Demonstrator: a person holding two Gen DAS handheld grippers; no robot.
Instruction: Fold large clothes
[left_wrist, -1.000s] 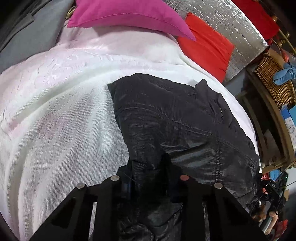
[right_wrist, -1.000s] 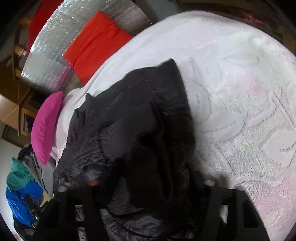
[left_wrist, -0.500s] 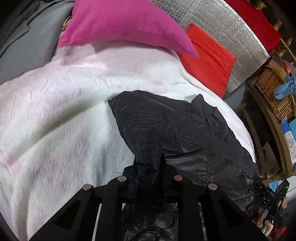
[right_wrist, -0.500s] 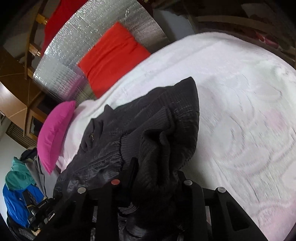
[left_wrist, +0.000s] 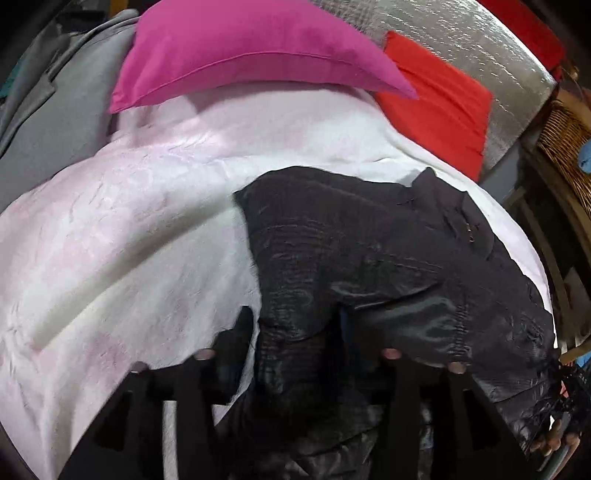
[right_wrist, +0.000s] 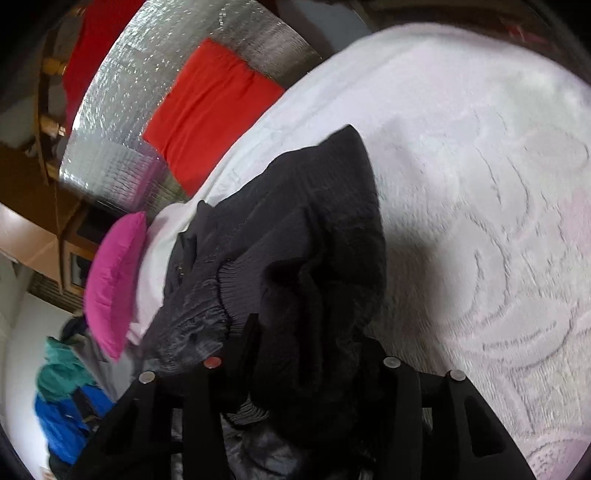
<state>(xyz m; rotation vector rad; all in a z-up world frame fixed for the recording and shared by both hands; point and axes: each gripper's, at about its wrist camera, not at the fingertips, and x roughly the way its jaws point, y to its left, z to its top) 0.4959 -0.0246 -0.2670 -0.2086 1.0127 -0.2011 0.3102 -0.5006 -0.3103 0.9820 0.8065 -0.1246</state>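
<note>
Pinching black jacket (left_wrist: 369, 258) in both hand-held grippers (left_wrist: 295, 332) (right_wrist: 306, 339), white bedspread (right_wrist: 480, 184), pink pillow (left_wrist: 251, 48)

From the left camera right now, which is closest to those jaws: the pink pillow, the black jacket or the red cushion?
1. Black jacket: gripped in the jaws.
2. Pink pillow: beyond, upper left.
3. Red cushion: behind the pillow's tip, upper right.
</note>
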